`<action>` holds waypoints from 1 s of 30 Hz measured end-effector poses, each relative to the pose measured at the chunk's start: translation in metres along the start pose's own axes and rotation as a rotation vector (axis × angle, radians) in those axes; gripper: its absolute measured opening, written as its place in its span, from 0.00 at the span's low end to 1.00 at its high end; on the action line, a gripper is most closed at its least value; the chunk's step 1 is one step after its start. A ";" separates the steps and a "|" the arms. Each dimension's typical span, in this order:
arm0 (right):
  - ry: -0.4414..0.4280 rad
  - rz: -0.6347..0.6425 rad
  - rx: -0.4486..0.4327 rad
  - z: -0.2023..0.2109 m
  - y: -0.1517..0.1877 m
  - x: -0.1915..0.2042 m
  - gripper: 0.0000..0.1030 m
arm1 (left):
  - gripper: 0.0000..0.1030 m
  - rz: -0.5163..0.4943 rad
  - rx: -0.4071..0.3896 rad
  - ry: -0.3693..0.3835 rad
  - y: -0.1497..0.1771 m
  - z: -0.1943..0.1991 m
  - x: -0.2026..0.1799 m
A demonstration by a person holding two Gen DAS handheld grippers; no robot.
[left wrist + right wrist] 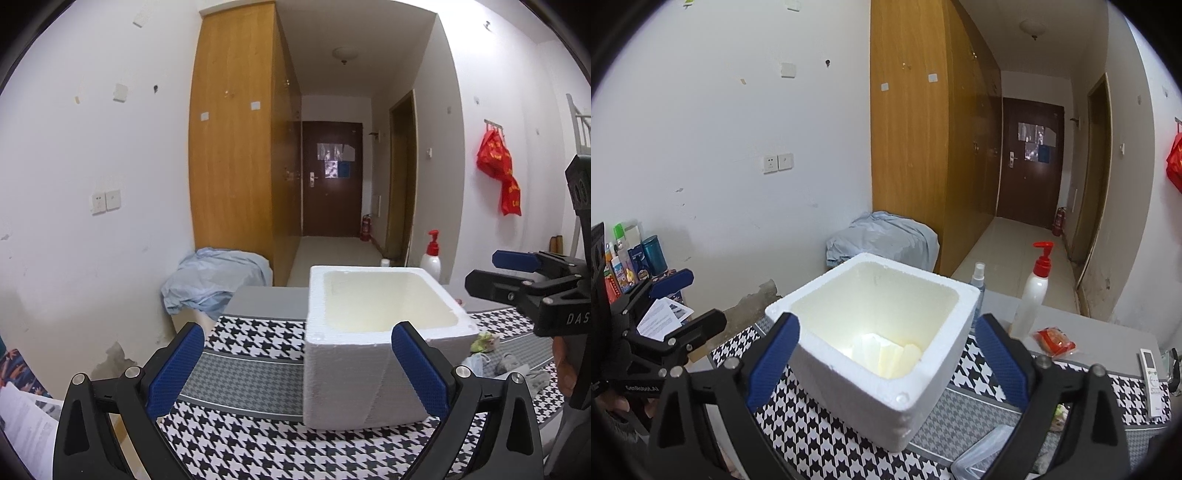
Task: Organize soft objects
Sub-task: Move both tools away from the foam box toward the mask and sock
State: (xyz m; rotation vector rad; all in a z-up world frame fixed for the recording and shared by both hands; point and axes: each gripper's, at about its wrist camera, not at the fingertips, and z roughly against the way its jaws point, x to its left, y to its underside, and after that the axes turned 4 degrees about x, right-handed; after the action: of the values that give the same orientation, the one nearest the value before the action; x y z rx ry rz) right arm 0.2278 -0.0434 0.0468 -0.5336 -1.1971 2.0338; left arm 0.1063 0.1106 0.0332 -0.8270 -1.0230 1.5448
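the right gripper [886, 363] has its jaws spread about as wide as they go, the blue pads standing clear on either side of the white foam box [875, 354] and gripping nothing. in the right wrist view something pale and soft, folded white and yellowish, lies on the bottom of the box [886, 354]; what it is i cannot tell.

the left gripper [297, 373] is also wide open and empty, its pads [419, 369] framing the near left corner of the box without touching it.

the box stands on a houndstooth cloth [258, 339]. just to the right of the box lie more soft things: a yellow-green scrap [482, 341], a face mask [476, 363] and a grey sock-like piece [517, 369].

judging by this, one item is in and the hands are free, so the step in hand is fetching the next piece. that calls for the right gripper to swing toward the pile beside the box, come down low over one item and pinch the cloth itself, not the tablecloth beneath.

only the right wrist view looks down into the box and shows the pump bottle [1034, 295], red packet [1054, 341] and remote [1154, 380] beyond it. only the left wrist view shows the waiting pile clearly, and the box's inside as bare wall.
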 end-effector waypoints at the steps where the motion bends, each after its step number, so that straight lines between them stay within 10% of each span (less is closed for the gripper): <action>1: 0.002 0.003 -0.002 0.002 0.001 0.000 0.95 | 0.99 -0.003 -0.001 0.000 0.000 0.001 -0.002; 30: 0.072 -0.044 -0.010 0.038 0.050 -0.031 0.95 | 0.99 -0.041 0.004 0.108 0.010 0.004 -0.047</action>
State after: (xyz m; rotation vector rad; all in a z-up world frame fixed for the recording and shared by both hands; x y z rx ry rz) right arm 0.2060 -0.1046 0.0216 -0.5752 -1.1676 1.9561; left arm 0.1081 0.0626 0.0253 -0.8718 -0.9521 1.4514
